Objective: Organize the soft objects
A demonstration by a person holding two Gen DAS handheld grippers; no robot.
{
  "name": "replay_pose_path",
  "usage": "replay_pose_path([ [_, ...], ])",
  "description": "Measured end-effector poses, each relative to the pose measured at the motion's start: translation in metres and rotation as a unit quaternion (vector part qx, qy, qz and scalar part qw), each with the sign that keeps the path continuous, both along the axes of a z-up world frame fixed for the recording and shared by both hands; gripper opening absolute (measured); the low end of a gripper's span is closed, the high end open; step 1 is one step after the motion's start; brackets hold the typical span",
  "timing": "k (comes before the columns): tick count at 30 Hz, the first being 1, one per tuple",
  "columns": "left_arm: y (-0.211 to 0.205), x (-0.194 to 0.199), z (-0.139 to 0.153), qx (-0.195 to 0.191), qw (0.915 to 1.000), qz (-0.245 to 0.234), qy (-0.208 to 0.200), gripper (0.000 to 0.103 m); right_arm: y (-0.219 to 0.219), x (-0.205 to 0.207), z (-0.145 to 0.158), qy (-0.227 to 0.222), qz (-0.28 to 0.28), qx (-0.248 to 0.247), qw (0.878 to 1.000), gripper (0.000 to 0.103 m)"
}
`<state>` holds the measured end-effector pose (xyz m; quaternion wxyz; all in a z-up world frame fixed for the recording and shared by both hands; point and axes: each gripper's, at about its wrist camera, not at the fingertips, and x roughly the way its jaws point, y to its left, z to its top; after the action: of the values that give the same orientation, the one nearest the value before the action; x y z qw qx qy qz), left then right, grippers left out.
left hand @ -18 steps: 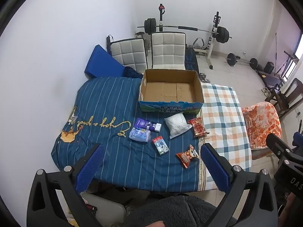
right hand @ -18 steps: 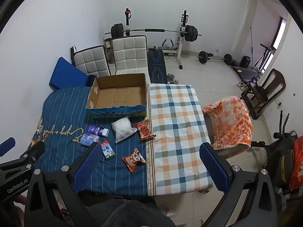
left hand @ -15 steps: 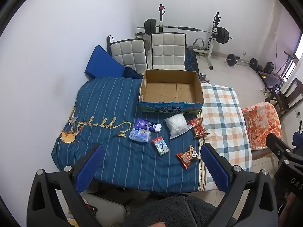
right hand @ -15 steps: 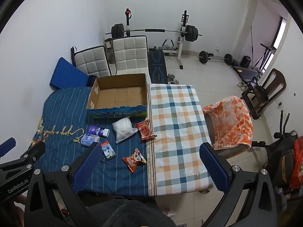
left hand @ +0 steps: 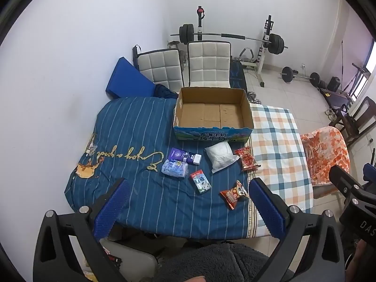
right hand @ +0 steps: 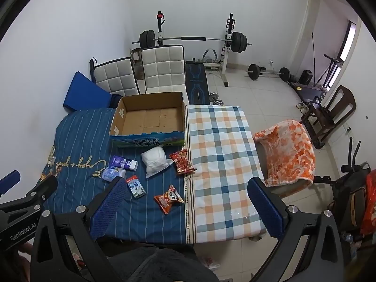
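An empty cardboard box (left hand: 212, 115) (right hand: 150, 119) stands on the blue striped cover. In front of it lie several soft packets: a white bag (left hand: 221, 156) (right hand: 155, 161), a red snack pack (left hand: 247, 159) (right hand: 182, 162), an orange panda snack pack (left hand: 233, 193) (right hand: 168, 198), a small green-blue packet (left hand: 200, 181) (right hand: 136, 186), a pale blue pouch (left hand: 175, 168) (right hand: 112, 173) and a purple tube (left hand: 185, 156) (right hand: 124, 162). My left gripper (left hand: 188, 208) and right gripper (right hand: 185, 208) are both open and empty, held high above the near edge.
A checked cloth (right hand: 223, 152) covers the right half of the surface. An orange blanket (right hand: 289, 150) drapes a chair at the right. Two white padded chairs (left hand: 209, 64), a blue mat (left hand: 128, 80) and a barbell rack (right hand: 195, 40) stand behind.
Both views have shifted very slightly; the objects sit a touch lower in the right wrist view. Nothing on the cover has moved and both grippers stay open.
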<state>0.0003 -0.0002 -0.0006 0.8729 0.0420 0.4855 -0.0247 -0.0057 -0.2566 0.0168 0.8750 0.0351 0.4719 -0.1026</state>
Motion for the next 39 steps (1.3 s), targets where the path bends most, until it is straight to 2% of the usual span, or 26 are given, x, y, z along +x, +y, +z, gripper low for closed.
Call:
replay_pose_path([
  [39, 0.013, 0.000, -0.002, 0.001, 1.0000, 0.005, -0.001, 0.103, 0.011, 0.002, -0.001, 0.000, 0.004, 0.006, 1.000, 0.103],
])
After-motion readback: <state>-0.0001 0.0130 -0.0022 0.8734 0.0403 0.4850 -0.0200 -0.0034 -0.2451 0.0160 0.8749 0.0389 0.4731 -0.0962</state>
